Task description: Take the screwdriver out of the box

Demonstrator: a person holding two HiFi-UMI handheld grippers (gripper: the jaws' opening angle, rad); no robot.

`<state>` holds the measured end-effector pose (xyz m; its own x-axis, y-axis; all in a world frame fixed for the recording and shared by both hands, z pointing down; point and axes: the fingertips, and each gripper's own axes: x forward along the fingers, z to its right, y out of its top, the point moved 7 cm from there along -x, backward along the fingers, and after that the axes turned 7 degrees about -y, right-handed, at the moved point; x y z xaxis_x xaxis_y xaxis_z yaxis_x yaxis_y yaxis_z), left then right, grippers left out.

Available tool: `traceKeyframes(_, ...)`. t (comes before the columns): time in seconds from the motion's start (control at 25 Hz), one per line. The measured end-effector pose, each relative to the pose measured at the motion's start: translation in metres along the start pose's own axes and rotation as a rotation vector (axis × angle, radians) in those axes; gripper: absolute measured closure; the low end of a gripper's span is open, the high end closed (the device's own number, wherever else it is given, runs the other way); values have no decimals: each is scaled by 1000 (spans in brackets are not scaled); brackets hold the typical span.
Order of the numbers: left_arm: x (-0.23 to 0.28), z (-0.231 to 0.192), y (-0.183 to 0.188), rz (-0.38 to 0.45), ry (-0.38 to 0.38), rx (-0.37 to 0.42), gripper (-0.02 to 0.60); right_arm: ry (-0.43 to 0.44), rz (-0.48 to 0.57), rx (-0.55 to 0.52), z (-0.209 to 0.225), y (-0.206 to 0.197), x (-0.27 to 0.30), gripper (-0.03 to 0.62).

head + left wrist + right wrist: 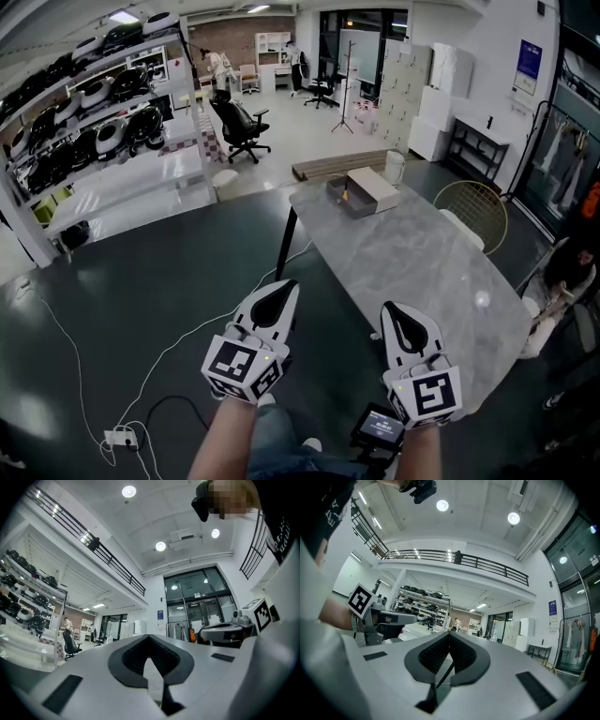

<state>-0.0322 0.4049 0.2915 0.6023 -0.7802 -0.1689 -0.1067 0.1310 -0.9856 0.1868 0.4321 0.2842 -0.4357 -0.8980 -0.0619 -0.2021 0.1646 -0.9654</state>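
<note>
An open box [361, 191] lies at the far end of the grey marble table [422, 272], with a small orange thing inside; I cannot tell whether it is the screwdriver. Both grippers are held up near the table's near end, far from the box. My left gripper [281, 291] [149, 637] is shut, its tips meeting with nothing between them. My right gripper [401, 314] [449, 633] is shut and empty too. Each gripper shows in the other's view: the right one [229, 632] and the left one [379, 618].
A wire chair [473, 211] stands by the table's right side, and a person [567, 272] sits further right. Shelves [84, 103] with dark round items line the left. A cable and power strip [122, 436] lie on the dark floor. A white bucket [394, 167] stands behind the table.
</note>
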Motion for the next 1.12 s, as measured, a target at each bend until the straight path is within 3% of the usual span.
traceKeyframes(0.48, 65, -109, -18, -3, -18, -28, 569, -30, -43, 0, 7, -8, 119, 569)
traceKeyframes(1.12, 174, -274, -30, -17, -172, -47, 569, -151, -70, -13, 12, -17, 298, 569)
